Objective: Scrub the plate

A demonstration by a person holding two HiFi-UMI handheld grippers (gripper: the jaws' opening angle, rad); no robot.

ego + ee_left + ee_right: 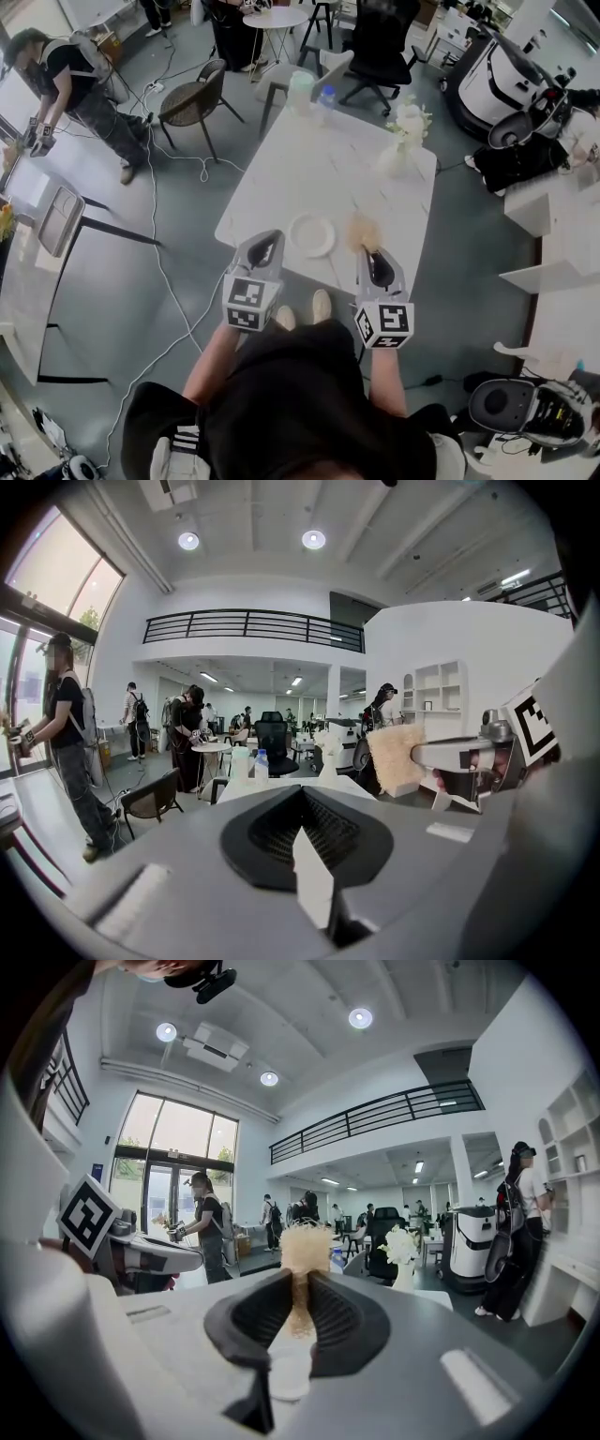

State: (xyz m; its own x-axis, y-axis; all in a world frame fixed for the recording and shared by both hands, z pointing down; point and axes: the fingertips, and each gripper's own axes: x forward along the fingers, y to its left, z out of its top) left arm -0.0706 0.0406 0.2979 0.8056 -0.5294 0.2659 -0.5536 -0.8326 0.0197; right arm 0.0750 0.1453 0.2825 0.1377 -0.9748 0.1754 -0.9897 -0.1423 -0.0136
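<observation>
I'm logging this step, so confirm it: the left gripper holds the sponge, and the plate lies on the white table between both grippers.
Wrong on one point: the right gripper holds the sponge, as the right gripper view shows; the left gripper is shut on nothing. The plate does lie on the white table between both grippers.

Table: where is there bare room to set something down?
Bare: the wide middle of the table, between the plate and the water bottle, left of the flower vase. Crowded: the near edge, with plate and scrubbing pad.
</observation>
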